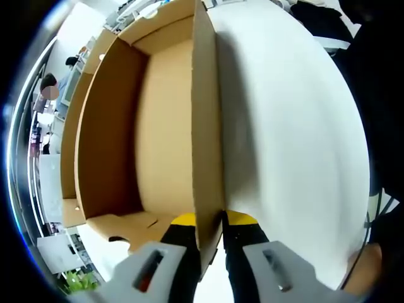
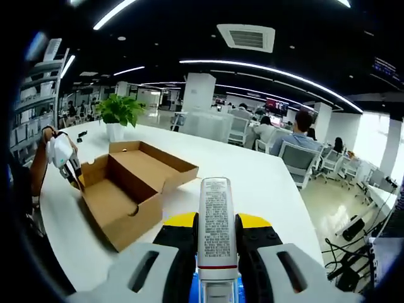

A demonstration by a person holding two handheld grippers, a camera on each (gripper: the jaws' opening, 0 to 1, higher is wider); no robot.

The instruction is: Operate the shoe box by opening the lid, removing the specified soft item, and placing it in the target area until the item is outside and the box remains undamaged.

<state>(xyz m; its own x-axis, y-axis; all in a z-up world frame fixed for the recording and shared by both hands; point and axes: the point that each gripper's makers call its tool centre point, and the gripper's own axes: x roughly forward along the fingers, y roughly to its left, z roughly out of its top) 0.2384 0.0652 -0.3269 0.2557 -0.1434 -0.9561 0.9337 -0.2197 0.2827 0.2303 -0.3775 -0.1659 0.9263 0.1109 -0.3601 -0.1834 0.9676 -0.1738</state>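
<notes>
Carrying phase: right claw [image 2: 216, 252] grasping the white tube [image 2: 216, 221], left claw [image 1: 210, 235] clenched on shoe box [image 2: 136, 186] wall; next, set tube on bench [image 2: 265, 183].

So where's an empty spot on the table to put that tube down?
The white table is bare to the right of the open shoe box, out to its far edge. Where the left gripper holds the box wall, with the potted plant behind, it is busier. The tube sits in the right gripper.
</notes>
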